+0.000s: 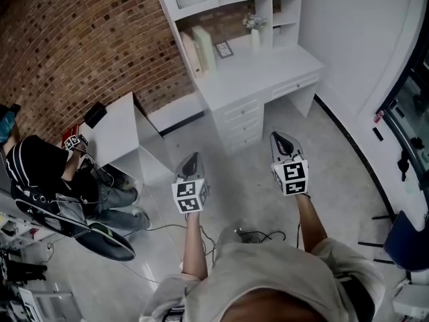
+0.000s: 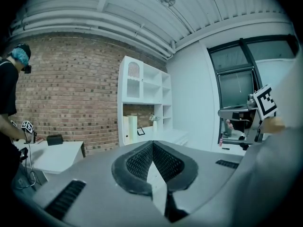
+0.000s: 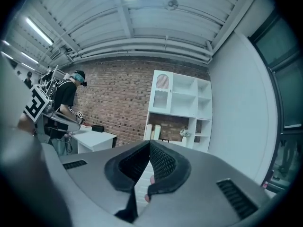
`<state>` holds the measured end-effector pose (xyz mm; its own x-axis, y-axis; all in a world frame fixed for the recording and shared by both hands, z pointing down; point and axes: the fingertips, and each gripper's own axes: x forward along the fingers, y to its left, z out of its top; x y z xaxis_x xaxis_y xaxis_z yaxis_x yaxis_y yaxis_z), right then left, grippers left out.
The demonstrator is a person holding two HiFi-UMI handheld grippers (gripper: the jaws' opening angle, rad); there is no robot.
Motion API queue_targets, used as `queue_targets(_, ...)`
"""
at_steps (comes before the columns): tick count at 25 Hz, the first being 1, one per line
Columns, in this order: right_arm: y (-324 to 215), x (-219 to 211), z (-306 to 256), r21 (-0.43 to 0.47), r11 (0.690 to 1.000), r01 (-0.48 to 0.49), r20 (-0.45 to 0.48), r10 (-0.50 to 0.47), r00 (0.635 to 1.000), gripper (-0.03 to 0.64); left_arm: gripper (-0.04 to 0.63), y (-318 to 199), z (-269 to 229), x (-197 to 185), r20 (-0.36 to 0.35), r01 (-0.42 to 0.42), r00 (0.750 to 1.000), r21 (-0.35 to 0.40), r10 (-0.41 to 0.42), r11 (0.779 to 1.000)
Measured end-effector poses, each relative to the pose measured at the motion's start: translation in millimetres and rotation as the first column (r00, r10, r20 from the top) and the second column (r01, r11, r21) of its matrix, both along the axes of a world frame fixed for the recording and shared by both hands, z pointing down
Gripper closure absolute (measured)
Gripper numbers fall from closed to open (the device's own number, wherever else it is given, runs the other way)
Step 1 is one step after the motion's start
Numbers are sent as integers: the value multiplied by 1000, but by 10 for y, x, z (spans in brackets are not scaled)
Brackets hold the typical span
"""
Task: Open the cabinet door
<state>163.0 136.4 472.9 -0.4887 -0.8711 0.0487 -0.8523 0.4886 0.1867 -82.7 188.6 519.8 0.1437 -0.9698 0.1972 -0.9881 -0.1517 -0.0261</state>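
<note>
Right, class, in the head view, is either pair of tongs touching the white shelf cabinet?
No: the left tongs and right tongs hang over grey floor, short of the white shelf cabinet.

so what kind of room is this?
Looks like a staged study corner in a lab or studio: white desk-and-shelf unit against a brick wall, another person at a side table, cables on the floor.

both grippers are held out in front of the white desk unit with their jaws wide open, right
No. The left gripper and right gripper are held out in front of the white desk unit, but their jaws are shut, tips together. The left and right gripper views show it.
</note>
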Motion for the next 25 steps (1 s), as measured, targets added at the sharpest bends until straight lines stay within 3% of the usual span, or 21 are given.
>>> queue_targets(11, -724, -107, 151, -11, 1000, -22, 2, 22, 1000, 603, 569, -774, 129, -106, -9, -19, 1000, 2, 19, 1000)
queue_targets(25, -2582, -710, 14, 1, 999, -50, -16, 51, 999, 603, 569, -2802, 38, -630, -31, -79, 996, 11, 79, 997)
